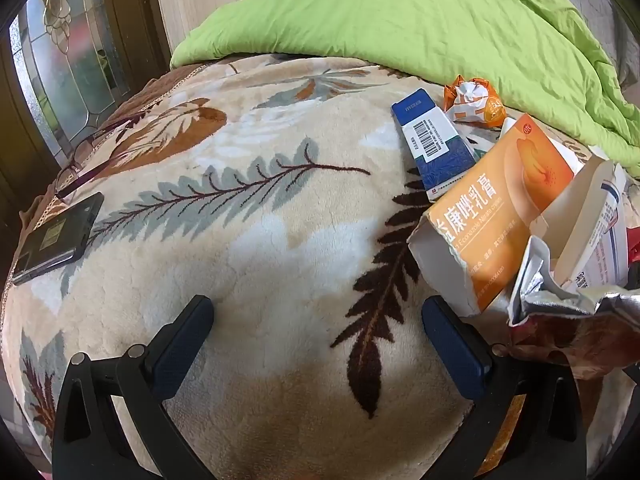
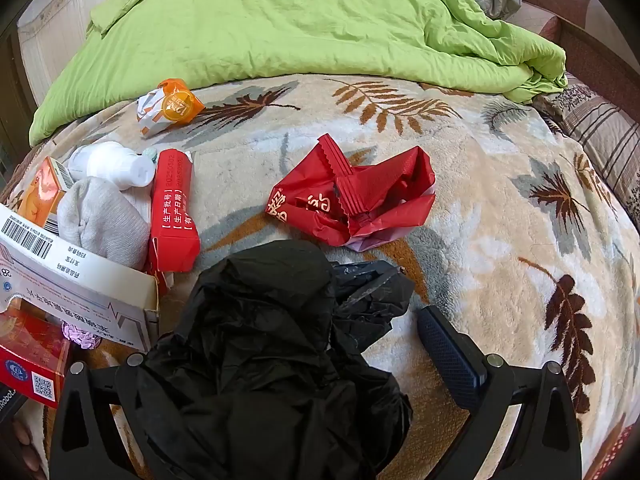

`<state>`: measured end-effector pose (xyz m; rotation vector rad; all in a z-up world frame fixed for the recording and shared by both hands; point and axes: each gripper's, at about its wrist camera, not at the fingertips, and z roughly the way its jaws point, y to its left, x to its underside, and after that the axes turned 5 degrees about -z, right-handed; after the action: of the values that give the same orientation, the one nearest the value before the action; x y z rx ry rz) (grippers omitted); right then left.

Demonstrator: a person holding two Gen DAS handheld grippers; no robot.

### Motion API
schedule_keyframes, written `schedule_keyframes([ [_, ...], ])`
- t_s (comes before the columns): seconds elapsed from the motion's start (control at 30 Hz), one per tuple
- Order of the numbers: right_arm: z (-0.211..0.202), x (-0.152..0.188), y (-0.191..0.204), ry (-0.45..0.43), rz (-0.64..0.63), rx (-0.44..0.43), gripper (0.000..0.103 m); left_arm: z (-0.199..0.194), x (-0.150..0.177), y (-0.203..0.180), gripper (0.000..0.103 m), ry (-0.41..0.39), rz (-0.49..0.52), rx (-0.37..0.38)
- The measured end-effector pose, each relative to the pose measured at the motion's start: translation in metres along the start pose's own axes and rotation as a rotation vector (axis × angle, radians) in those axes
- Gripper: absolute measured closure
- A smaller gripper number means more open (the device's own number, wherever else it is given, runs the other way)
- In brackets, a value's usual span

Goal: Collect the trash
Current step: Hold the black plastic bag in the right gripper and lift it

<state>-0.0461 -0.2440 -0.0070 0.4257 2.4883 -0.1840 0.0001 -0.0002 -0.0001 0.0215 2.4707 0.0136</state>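
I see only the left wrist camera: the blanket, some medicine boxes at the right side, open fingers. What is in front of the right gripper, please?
Observer: A crumpled black plastic bag is draped over one finger of the right gripper; its jaws stand open.
Operator: Is there trash that I cannot see?
Observer: Yes, a crumpled red wrapper lies alone on the blanket, beyond the bag.
Operator: Something more at its left side?
Observer: A red carton lies beside a grey sock.
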Motion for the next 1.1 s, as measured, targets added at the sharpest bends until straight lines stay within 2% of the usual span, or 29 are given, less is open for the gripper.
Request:
schedule_keyframes([
  [0.67,0.000,0.000,0.000,-0.003,0.001,-0.002,0.000,0.000,0.000,0.000,0.000,0.001,-0.005,0.008],
  [0.83,0.000,0.000,0.000,-0.003,0.002,-0.002,0.000,-0.004,-0.001,-0.003,0.000,0.015,0.028,0.015],
  [0.93,0.000,0.000,0.000,-0.002,-0.001,0.001,0.000,-0.009,-0.002,-0.007,0.000,0.028,0.058,0.034],
  [1.0,-0.001,-0.002,0.000,0.003,-0.004,0.003,0.000,-0.015,-0.003,-0.005,0.000,0.029,0.032,0.064],
  [1.03,-0.002,-0.003,0.000,0.014,-0.012,-0.003,0.000,-0.019,-0.002,-0.002,0.000,0.015,0.009,0.089],
  [1.1,-0.005,-0.006,-0.002,0.046,-0.047,-0.038,0.000,-0.030,-0.001,0.000,0.000,-0.026,-0.012,0.092],
])
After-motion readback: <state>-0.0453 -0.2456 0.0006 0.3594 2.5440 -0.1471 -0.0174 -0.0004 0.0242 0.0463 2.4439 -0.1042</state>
